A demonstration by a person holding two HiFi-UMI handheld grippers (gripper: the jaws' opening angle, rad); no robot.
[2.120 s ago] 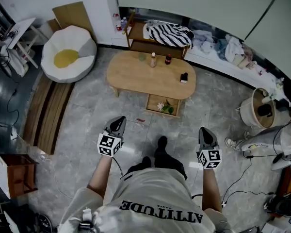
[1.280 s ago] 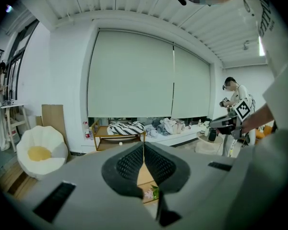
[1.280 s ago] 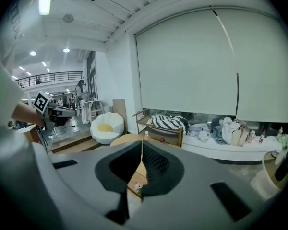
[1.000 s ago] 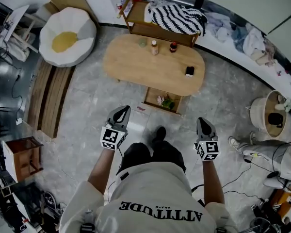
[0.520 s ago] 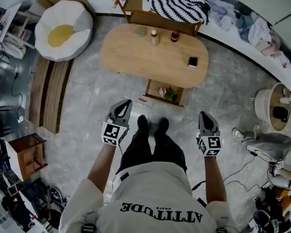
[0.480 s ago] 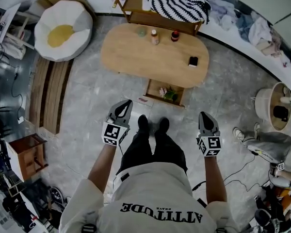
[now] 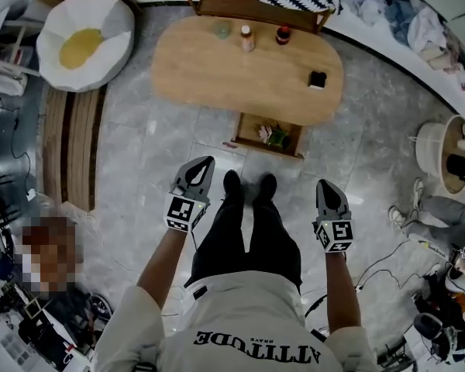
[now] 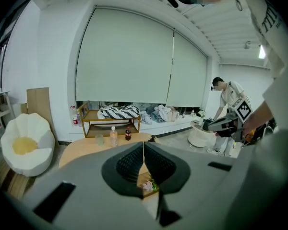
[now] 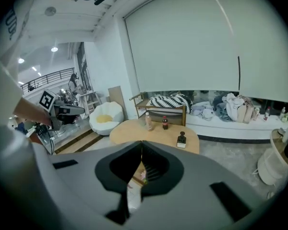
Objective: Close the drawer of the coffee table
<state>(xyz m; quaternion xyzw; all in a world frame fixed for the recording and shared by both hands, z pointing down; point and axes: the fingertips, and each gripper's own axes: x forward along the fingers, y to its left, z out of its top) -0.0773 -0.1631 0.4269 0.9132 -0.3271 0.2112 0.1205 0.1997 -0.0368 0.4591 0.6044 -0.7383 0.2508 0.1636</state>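
Note:
The oval wooden coffee table (image 7: pixel 248 72) stands ahead of me on the grey floor. Its drawer (image 7: pixel 248 134) is pulled out from the near side, with flowers (image 7: pixel 277 136) lying in it. My left gripper (image 7: pixel 208 160) is shut and empty, held in the air short of the drawer's left corner. My right gripper (image 7: pixel 325 184), also shut and empty, hangs to the drawer's right, farther back. In the left gripper view the closed jaws (image 8: pixel 143 143) point at the table (image 8: pixel 81 150). The right gripper view has its closed jaws (image 9: pixel 142 143) aimed at the table (image 9: pixel 158 133) too.
Two bottles (image 7: pixel 247 37), a glass (image 7: pixel 222 29) and a small black bottle (image 7: pixel 318 79) stand on the table. A white and yellow beanbag (image 7: pixel 81 37) lies at the left, a wooden shelf (image 7: pixel 248 6) behind. A white basket (image 7: pixel 442 149) and another person (image 7: pixel 442 211) are at the right.
I have stepped closer to the table, and my feet now stand just short of the open drawer. Both grippers came down and forward, still shut.

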